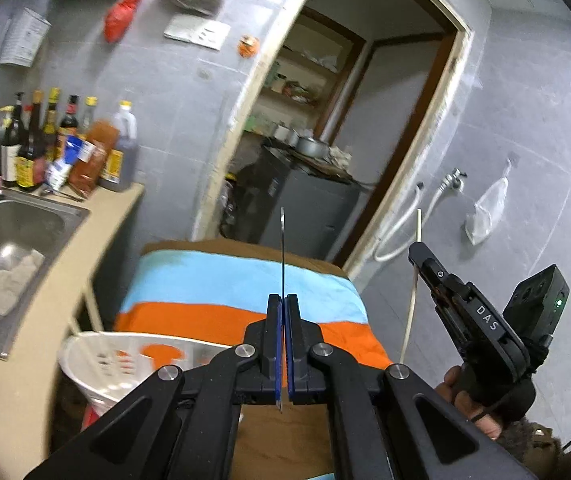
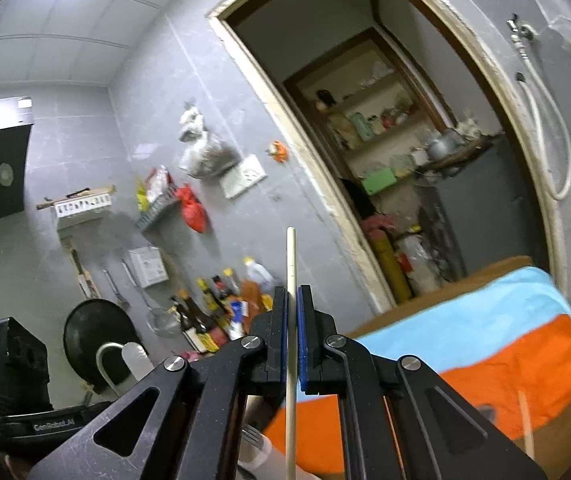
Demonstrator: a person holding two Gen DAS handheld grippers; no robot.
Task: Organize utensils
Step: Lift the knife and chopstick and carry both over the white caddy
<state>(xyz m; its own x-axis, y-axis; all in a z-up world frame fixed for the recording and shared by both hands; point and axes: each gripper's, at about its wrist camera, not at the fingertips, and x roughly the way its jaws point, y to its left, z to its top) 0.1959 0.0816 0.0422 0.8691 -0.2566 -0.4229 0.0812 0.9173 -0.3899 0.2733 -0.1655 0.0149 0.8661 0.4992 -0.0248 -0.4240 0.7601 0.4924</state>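
only your left wrist view shows the left gripper [image 1: 282,312] pinching a thin metal blade [image 1: 283,256] edge-on, white basket [image 1: 97,364] lower left, your right gripper [image 2: 293,308] clamps a pale chopstick [image 2: 291,320] upright, striped cloth [image 2: 485,340] at right, bottles [image 1: 53,140] beyond.

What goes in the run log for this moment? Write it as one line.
left gripper: shut on thin metal utensil | right gripper: shut on chopstick | both raised above striped cloth | basket: below left

Basket [image 1: 97,364] left of table [image 1: 241,280] (sink [image 1: 17,232] beyond).
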